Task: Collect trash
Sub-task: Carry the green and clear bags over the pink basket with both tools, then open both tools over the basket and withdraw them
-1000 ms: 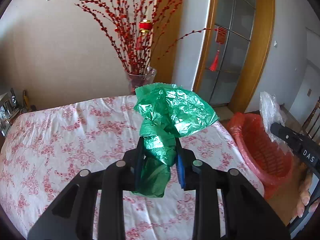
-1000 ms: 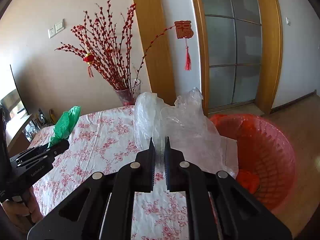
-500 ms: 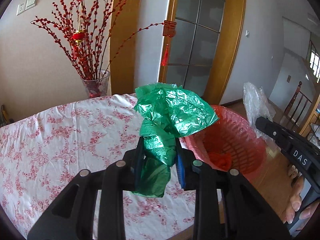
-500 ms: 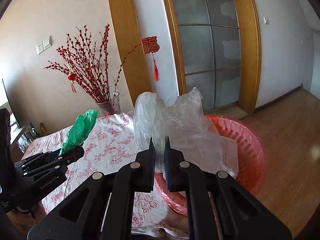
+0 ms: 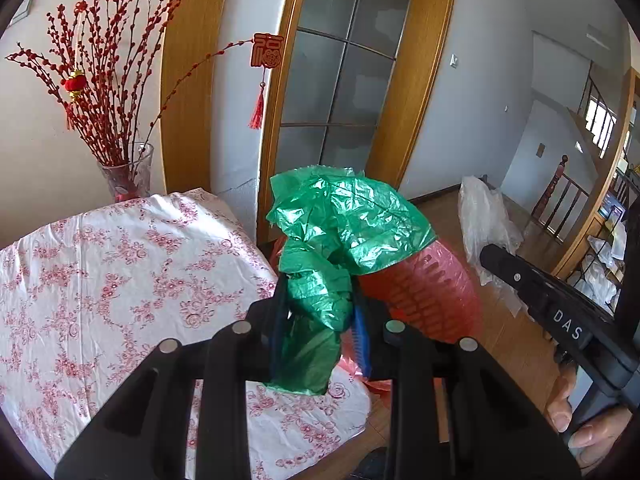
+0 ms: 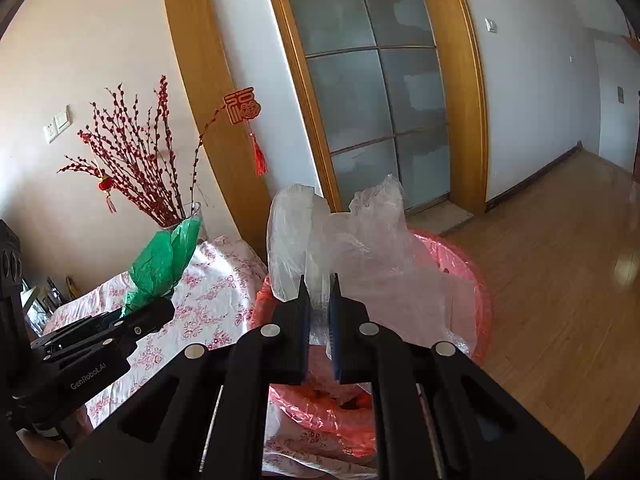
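Observation:
My left gripper [image 5: 318,292] is shut on a crumpled green plastic bag [image 5: 344,224] and holds it over the table corner, just short of the red basket [image 5: 432,296]. My right gripper [image 6: 319,286] is shut on a clear plastic bag [image 6: 360,244] and holds it above the red basket [image 6: 476,292], which is lined with red plastic and has red trash in its bottom. The right gripper and its clear bag also show in the left wrist view [image 5: 484,216]. The left gripper with the green bag shows in the right wrist view [image 6: 160,264].
A table with a white and red flowered cloth [image 5: 100,272] lies to the left. A glass vase with red branches [image 5: 128,172] stands at its far edge. A wooden glass-panelled door [image 6: 380,100] is behind the basket. Wooden floor [image 6: 560,260] lies to the right.
Both grippers have swung right, away from the table and toward the red basket, each still holding its bag. The clear bag now hangs over the basket.

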`<control>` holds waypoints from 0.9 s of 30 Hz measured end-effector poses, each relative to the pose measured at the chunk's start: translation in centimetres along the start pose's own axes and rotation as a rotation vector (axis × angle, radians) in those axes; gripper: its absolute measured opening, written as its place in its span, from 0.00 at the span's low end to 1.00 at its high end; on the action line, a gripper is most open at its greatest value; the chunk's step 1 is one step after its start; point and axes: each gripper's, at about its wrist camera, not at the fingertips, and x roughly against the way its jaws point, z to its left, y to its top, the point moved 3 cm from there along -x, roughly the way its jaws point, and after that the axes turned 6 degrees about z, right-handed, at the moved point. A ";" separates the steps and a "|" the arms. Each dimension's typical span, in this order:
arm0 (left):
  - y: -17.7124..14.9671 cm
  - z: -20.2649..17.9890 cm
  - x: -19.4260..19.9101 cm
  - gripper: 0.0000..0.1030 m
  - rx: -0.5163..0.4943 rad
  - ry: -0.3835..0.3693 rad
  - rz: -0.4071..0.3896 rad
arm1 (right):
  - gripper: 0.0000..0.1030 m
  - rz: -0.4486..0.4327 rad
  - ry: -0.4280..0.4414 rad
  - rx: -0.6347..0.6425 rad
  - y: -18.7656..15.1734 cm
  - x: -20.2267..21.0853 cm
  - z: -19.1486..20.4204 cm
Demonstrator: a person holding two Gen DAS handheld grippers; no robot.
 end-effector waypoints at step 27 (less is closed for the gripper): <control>0.6 -3.0 -10.0 0.54 -0.028 -0.050 0.145 | 0.49 0.046 0.115 -0.205 2.1 -4.2 -6.9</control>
